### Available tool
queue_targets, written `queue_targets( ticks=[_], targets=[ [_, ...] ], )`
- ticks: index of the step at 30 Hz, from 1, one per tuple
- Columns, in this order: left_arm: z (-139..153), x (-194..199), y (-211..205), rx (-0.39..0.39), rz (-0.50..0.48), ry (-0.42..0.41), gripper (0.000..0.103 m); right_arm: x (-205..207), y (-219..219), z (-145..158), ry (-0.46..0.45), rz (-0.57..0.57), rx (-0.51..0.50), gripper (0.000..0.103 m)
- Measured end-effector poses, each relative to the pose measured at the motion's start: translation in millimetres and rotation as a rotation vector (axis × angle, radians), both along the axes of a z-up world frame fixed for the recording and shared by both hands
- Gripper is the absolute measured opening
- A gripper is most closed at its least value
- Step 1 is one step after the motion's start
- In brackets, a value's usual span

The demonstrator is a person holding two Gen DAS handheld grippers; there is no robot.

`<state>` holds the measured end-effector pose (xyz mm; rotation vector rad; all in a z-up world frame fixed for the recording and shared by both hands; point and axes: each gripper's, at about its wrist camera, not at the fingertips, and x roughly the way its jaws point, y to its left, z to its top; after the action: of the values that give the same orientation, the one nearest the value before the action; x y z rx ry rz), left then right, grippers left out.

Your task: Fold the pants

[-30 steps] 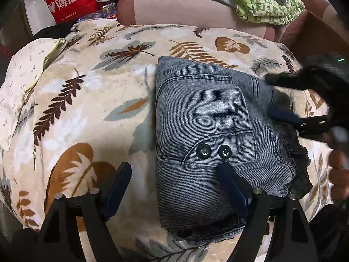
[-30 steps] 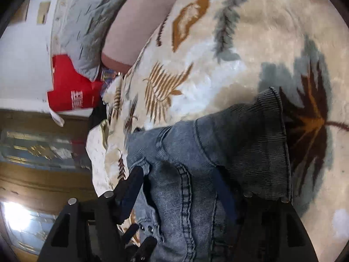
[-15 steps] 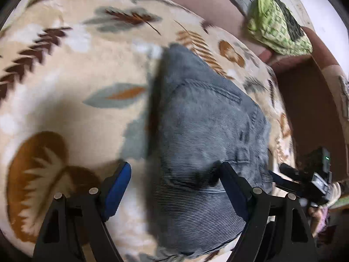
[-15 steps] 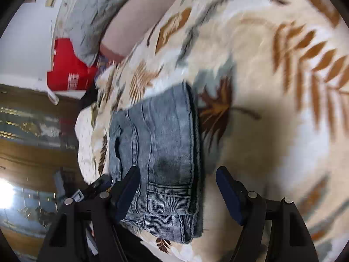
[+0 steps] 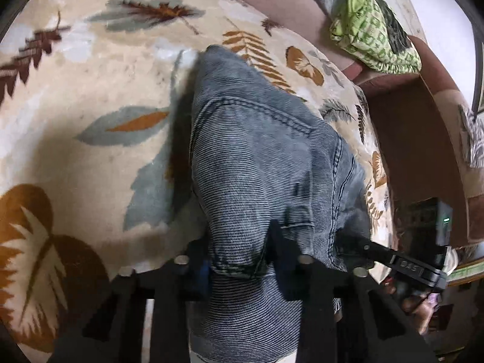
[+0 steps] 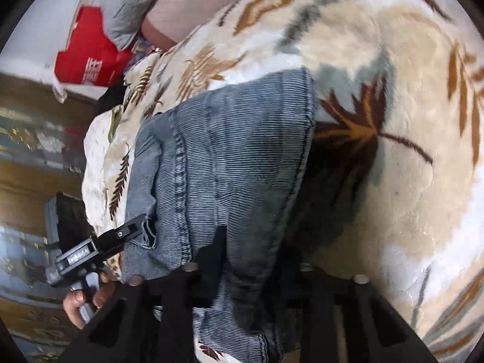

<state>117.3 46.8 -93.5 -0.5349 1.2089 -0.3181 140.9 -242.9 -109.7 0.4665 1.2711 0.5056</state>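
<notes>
The folded grey-blue denim pants [image 5: 257,157] lie on a leaf-print blanket [image 5: 90,96]. My left gripper [image 5: 239,260] has the pants' near edge bunched between its jaws, which are closing with the pads pressing into the denim. In the right wrist view the pants [image 6: 230,157] fill the middle. My right gripper [image 6: 254,254] grips their other near edge, its jaws closing on the cloth as well. Each gripper shows in the other's view: the right one [image 5: 405,263] at the lower right, the left one [image 6: 99,245] at the lower left with a hand [image 6: 81,299] on it.
The blanket [image 6: 408,121] covers a rounded sofa seat. Behind it lie a green patterned cloth [image 5: 375,39] and a grey quilted cushion [image 6: 121,3], with a red bag [image 6: 87,57] at the far end. A brown armrest [image 5: 417,139] rises at the right.
Both grippers, open and straddling the folded pants before, have closed on the near edge. The denim now bunches up between the fingers.
</notes>
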Motion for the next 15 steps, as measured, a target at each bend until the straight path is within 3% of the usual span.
queue_targets(
  ticks=[3,8,12,15],
  targets=[
    [22,-5,-8,0.080,-0.025,-0.078,0.023,-3,8,21,-0.059,0.018,-0.022,0.021],
    [71,-10,-10,0.150,-0.050,-0.215,0.022,-9,16,71,-0.176,0.039,-0.011,0.020],
    [114,-2,4,0.149,-0.014,-0.332,0.023,7,27,118,-0.286,0.047,0.002,0.020],
    [124,11,14,0.139,0.009,-0.366,0.023,24,34,143,-0.350,0.043,0.020,0.020]
  ],
)
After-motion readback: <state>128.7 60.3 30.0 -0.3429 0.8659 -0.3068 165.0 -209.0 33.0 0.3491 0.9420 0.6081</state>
